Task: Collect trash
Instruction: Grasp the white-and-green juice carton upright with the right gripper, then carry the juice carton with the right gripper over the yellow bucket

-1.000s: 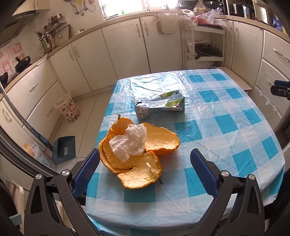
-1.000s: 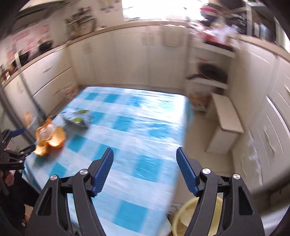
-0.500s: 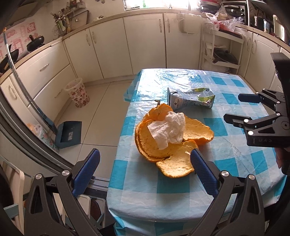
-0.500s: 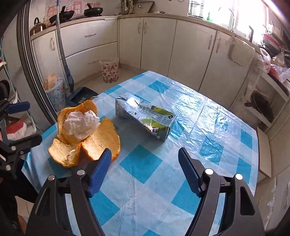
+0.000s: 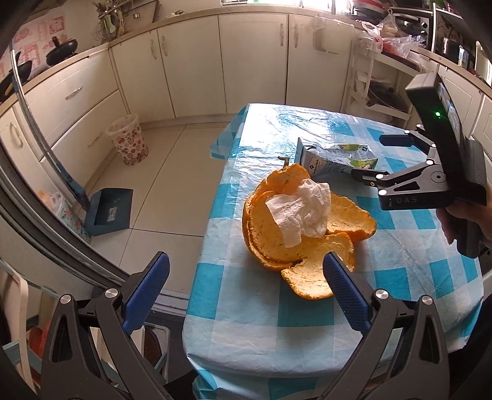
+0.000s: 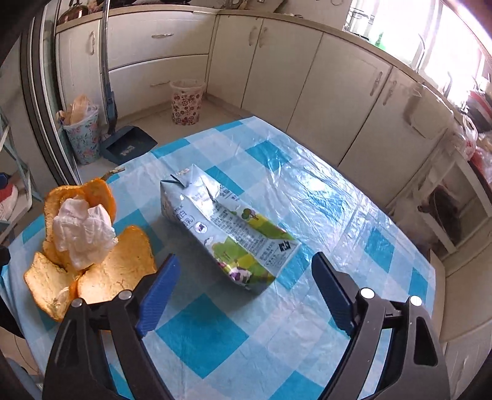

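- A domestic kitchen is shown, as indicated by cream base cabinets (image 5: 196, 61) with metal handles fitted along the walls under a continuous countertop (image 6: 353, 37).
- Cookware is seen on the counter: a dark pan (image 5: 60, 52) and a rack of utensils (image 5: 106, 26).
- A table (image 6: 307, 197) covered by a blue-and-white checked plastic cloth is placed in the middle of the tiled floor.
- Household cleaning items are visible on the floor: a patterned wastebasket (image 5: 127, 143) and a blue dustpan (image 5: 109, 212).
- A sunlit window (image 6: 446, 40) is set above the counter.
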Demonstrator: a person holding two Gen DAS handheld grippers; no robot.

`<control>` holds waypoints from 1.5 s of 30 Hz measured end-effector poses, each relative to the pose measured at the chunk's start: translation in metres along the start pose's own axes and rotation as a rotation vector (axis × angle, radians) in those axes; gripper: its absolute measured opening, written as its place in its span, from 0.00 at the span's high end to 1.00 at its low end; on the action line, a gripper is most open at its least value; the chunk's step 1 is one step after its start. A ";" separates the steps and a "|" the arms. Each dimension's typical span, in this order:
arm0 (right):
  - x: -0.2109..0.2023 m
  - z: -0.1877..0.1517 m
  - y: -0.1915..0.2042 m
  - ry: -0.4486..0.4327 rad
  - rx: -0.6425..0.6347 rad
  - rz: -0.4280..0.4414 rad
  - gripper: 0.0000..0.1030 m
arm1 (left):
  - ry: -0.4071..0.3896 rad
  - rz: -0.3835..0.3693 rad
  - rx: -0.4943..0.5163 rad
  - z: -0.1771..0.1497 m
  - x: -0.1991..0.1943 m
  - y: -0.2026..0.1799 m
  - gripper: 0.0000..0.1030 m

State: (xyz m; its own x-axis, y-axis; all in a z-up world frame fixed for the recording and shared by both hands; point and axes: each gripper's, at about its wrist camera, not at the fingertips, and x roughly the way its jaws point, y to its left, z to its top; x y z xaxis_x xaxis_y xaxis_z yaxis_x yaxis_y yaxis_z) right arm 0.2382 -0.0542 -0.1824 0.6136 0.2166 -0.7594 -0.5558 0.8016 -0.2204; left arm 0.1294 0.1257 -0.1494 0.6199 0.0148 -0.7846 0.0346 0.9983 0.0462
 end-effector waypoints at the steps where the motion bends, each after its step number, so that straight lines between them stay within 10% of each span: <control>1: 0.004 0.003 0.002 -0.001 -0.016 -0.001 0.18 | 0.002 0.000 0.004 0.001 0.001 -0.001 0.07; 10: 0.044 0.015 0.018 0.072 -0.147 -0.015 0.18 | 0.021 -0.002 0.024 0.001 0.008 -0.009 0.07; 14: 0.039 0.011 0.003 0.070 -0.048 0.003 0.46 | 0.018 -0.005 0.029 0.004 0.009 -0.012 0.07; 21: 0.005 -0.022 -0.026 0.045 0.125 0.049 0.54 | 0.012 -0.036 0.035 0.007 0.010 -0.020 0.07; 23: -0.011 -0.034 -0.038 0.041 0.197 0.072 0.72 | 0.020 -0.056 0.021 0.009 0.013 -0.019 0.07; 45: -0.139 -0.178 -0.149 -0.045 0.623 -0.002 0.72 | 0.011 -0.039 0.082 0.028 0.040 -0.064 0.07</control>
State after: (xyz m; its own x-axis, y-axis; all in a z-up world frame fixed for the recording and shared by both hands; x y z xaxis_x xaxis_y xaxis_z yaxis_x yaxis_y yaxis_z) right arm 0.1355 -0.3035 -0.1529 0.6450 0.2275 -0.7295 -0.1314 0.9735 0.1874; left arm 0.1736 0.0608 -0.1668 0.6086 -0.0228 -0.7932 0.1225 0.9903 0.0656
